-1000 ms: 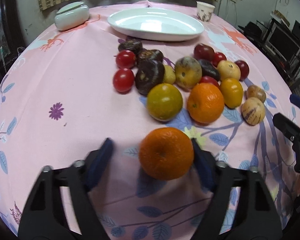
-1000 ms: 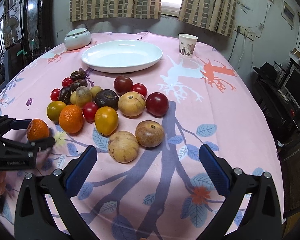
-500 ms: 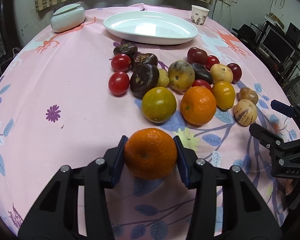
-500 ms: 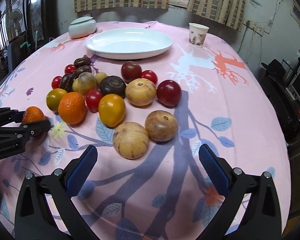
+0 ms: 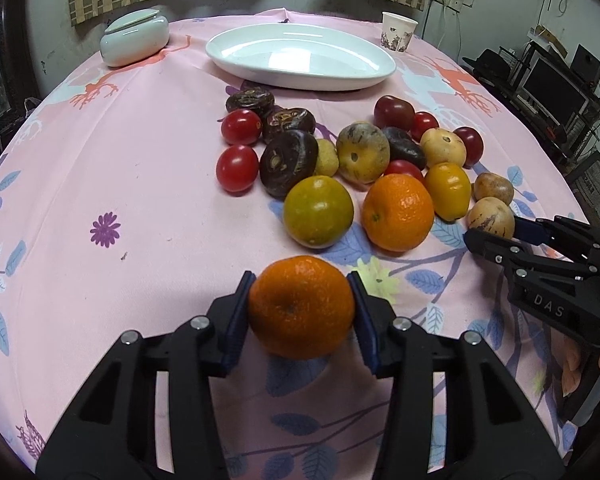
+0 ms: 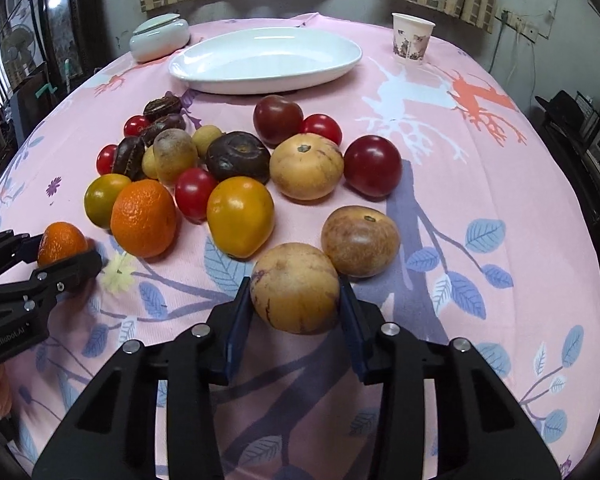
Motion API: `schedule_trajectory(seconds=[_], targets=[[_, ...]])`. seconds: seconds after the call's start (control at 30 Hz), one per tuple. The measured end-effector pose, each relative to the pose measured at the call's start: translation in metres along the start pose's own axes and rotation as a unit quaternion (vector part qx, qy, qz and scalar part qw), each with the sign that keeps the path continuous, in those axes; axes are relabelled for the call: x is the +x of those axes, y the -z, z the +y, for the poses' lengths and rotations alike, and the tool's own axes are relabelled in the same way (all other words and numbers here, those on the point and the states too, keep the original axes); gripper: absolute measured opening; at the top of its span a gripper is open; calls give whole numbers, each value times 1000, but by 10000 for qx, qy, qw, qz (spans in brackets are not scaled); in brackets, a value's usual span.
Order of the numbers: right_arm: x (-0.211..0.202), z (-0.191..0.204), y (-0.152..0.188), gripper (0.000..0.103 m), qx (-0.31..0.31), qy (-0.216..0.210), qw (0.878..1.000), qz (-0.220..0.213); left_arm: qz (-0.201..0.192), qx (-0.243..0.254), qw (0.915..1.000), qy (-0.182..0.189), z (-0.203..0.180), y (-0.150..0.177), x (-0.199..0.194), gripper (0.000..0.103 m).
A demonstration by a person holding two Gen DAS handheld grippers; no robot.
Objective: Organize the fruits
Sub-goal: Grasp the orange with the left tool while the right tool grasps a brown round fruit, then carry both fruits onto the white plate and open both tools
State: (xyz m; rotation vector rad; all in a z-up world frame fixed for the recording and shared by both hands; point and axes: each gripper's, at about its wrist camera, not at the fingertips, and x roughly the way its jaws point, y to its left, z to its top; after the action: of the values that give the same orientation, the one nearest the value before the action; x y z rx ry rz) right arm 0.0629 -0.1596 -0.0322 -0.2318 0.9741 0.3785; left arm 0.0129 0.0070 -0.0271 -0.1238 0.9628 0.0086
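My left gripper (image 5: pixel 301 308) is shut on a small orange (image 5: pixel 301 307) near the table's front; that orange also shows in the right wrist view (image 6: pixel 61 242). My right gripper (image 6: pixel 296 292) is shut on a pale striped melon fruit (image 6: pixel 295 287), seen in the left wrist view (image 5: pixel 490 218) too. A pile of fruits lies ahead: a big orange (image 5: pixel 398 212), a green-yellow citrus (image 5: pixel 318 211), red tomatoes (image 5: pixel 237 168), dark fruits (image 5: pixel 288 162). A white oval plate (image 5: pixel 300 56) stands empty behind the pile.
A paper cup (image 5: pixel 398 32) stands at the back right and a pale lidded dish (image 5: pixel 135 38) at the back left. The pink flowered cloth (image 5: pixel 120 184) covers the round table. Furniture and screens stand beyond the right edge.
My left gripper closed on the small orange. My right gripper moved forward and closed on the striped melon fruit.
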Motion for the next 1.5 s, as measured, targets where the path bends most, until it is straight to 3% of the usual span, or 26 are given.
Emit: schedule_trajectory(seconds=[0.23, 0.47, 0.6, 0.73, 0.87, 1.03, 1.17, 1.3, 1.33, 1.37, 1.4, 1.43, 1.47, 1.5], targets=[[-33, -4, 8, 41, 159, -184, 9993, -276, 0, -113, 9999, 57, 4, -2, -5, 47], [-64, -8, -8, 41, 79, -134, 9969, -766, -571, -64, 9983, -79, 3, -13, -43, 47], [-74, -4, -33, 41, -148, -156, 9939, -1084, -638, 245, 9972, -302, -2, -39, -57, 47], [-76, -4, -76, 41, -352, -237, 9911, -1264, -734, 243, 9963, -378, 6, -87, -55, 47], [-46, -4, -132, 42, -503, -241, 9927, -1071, -680, 202, 9968, -369, 11, -140, -29, 47], [30, -3, -189, 41, -687, 4, 9972, -298, -383, 142, 9978, -531, 10, -200, 38, 47], [93, -3, -207, 41, -767, 238, 9962, 327, -6, 52, 9977, -670, 15, -226, 91, 47], [127, -4, -225, 42, -755, 344, 9953, 494, 201, -90, 9970, -743, 26, -239, 127, 47], [130, -5, -230, 46, -687, 406, 9959, 427, 208, -134, 9967, -777, 30, -244, 133, 48], [131, -6, -235, 52, -717, 503, 9957, 311, 150, -194, 9964, -807, 34, -247, 135, 52], [126, -6, -239, 68, -775, 734, 9942, 163, 54, -254, 9959, -864, 37, -249, 133, 58], [120, -7, -241, 72, -804, 926, 9924, -53, -49, -318, 9949, -960, 40, -250, 129, 75], [111, -9, -241, 72, -793, 914, 9924, -237, -143, -358, 9943, -992, 43, -251, 123, 83], [104, -10, -240, 72, -773, 824, 9932, -292, -246, -361, 9945, -947, 44, -250, 115, 83]])
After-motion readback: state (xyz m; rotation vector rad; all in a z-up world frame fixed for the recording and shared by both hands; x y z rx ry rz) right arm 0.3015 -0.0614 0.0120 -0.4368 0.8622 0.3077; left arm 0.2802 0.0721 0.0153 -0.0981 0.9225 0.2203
